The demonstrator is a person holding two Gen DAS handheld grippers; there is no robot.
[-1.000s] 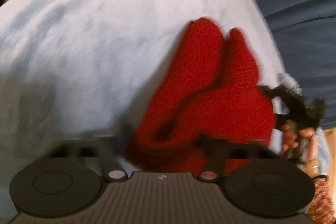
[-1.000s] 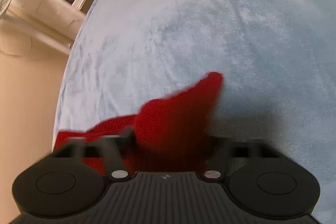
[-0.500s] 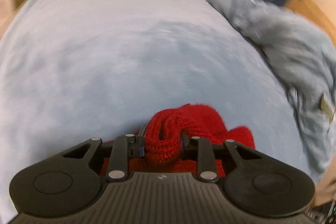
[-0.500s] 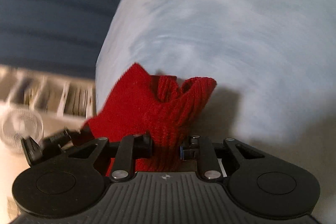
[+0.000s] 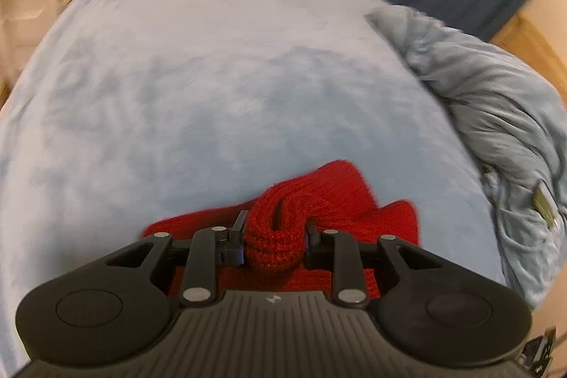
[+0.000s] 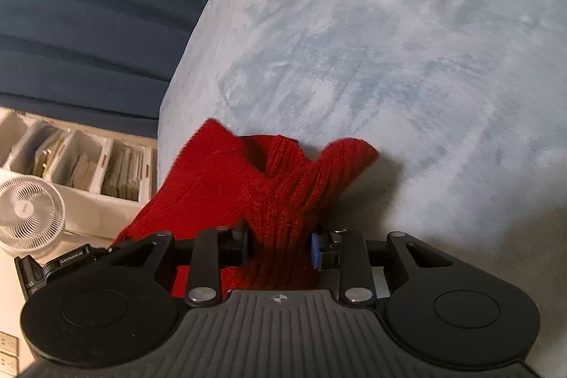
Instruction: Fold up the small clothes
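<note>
A red knit garment (image 5: 329,193) lies bunched on the pale blue bed cover (image 5: 212,77). My left gripper (image 5: 273,236) is shut on a thick rolled fold of it, and the rest of the cloth spreads under and behind the fingers. In the right wrist view the same red garment (image 6: 226,179) rises off the bed cover (image 6: 389,41) in two peaks. My right gripper (image 6: 280,247) has a ribbed part of it between its pads. Its jaws are opening, and the knit still fills the gap between them. The cloth under both gripper bodies is hidden.
A crumpled grey-blue blanket (image 5: 496,116) is heaped at the bed's right side. Past the bed's edge stand a white fan (image 6: 28,215) and a low white shelf (image 6: 88,165) with papers. Dark blue pleated fabric (image 6: 88,6) lies behind.
A second ago the garment lay flat with both jaws wide around it. Both grippers have since rolled, swung across and closed on bunched folds. The right jaws stand slightly wider than half a second ago.
</note>
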